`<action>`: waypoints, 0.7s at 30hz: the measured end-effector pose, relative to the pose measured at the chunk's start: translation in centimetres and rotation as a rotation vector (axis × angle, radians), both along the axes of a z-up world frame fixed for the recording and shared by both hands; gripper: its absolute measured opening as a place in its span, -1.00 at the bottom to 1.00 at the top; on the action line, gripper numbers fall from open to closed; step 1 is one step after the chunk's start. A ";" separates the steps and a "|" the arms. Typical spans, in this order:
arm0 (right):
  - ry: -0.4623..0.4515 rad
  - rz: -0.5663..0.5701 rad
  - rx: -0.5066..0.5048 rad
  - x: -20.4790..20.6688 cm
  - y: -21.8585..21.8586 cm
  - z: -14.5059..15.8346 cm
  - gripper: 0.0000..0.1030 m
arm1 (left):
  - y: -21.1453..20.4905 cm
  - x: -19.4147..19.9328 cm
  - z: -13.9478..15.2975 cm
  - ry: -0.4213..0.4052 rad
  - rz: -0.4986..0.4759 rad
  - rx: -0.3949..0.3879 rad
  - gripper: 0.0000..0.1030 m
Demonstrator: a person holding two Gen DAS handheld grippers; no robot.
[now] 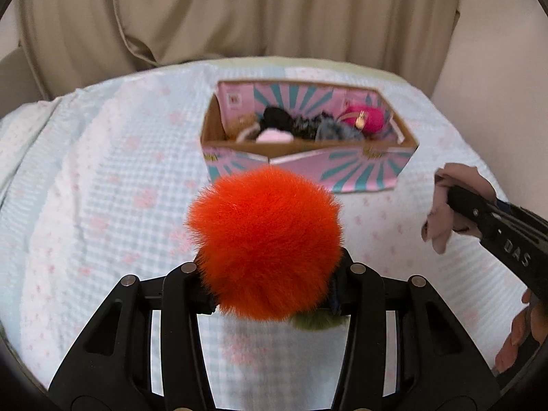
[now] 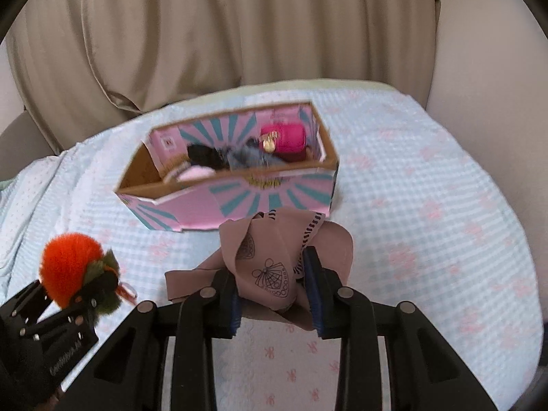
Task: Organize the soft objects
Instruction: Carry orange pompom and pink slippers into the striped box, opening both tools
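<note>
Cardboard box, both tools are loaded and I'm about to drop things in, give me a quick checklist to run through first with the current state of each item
1. Left tool gripping the orange pom-pom: ok, held between its fingers.
2. Right tool gripping the tan printed cloth: ok, pinched and bunched between the fingers.
3. Cardboard box open at the top: ok.
4. Room left inside: ok at the left end; the rest holds a pink pouch and dark furry items.
5. Both loads lifted off the bedspread: cannot tell for the cloth's hanging end.
6. Box standing upright on the bedspread: ok.
</note>
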State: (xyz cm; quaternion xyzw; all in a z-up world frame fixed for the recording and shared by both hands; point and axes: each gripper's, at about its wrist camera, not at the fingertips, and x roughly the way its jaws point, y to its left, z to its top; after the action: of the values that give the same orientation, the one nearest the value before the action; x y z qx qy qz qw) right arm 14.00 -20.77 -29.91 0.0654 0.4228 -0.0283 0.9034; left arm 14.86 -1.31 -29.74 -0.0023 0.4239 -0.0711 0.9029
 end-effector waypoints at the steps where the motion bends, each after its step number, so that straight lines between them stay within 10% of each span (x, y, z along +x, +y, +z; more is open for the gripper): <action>1: -0.003 0.003 0.000 -0.3 -0.1 1.0 -0.44 | 0.0 -0.2 1.2 0.002 0.014 -0.002 -0.19; 21: -0.084 0.163 0.031 -4.2 -3.8 17.7 -0.44 | -3.6 -2.6 17.3 -0.052 0.125 0.007 -0.19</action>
State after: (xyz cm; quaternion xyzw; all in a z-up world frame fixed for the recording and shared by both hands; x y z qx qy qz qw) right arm 9.77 -24.62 -12.19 0.0459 0.3889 0.0548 0.9185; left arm 12.21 -4.92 -12.47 -0.0240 0.3996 -0.0132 0.9163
